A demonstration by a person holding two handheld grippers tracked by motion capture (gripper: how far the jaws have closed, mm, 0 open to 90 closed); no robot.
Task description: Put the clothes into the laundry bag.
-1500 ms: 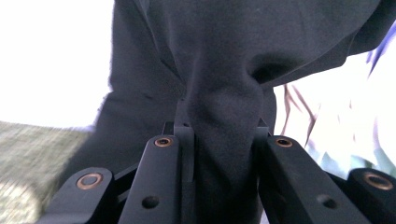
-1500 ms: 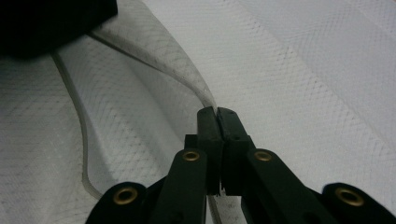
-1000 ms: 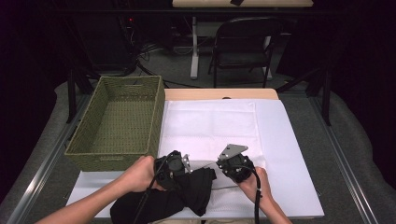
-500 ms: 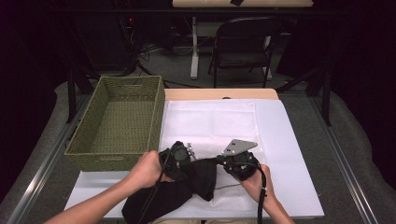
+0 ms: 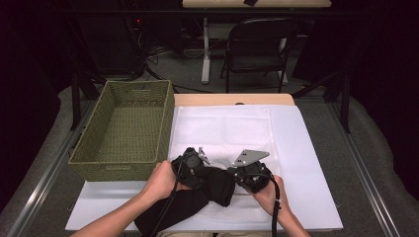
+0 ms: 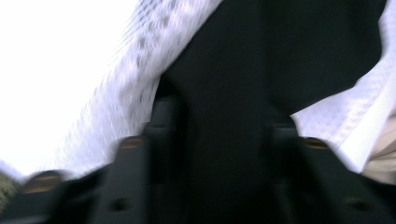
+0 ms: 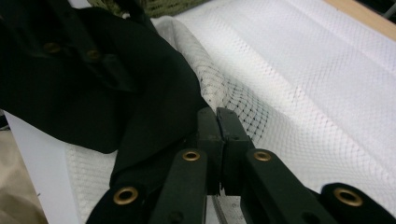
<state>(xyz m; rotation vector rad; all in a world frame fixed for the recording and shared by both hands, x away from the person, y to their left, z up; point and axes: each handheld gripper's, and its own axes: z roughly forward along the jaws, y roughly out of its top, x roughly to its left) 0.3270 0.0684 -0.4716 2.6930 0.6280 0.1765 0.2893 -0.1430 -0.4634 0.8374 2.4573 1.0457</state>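
At far left a woven green basket [image 5: 123, 131] stands on the white sheet [image 5: 306, 148], beside the white mesh bag [image 5: 222, 128] spread flat at the middle. The left gripper [image 5: 195, 165] sits at the near edge of the mesh; its jaws have just been opening and stand apart, with the black cloth [image 5: 197, 192] lying between them, the pads not pressing on it. The cloth drapes from the mesh over the table's near edge. To its right, the right gripper [image 5: 242, 173] has its jaws together, pinching the mesh bag's edge just beside the cloth.
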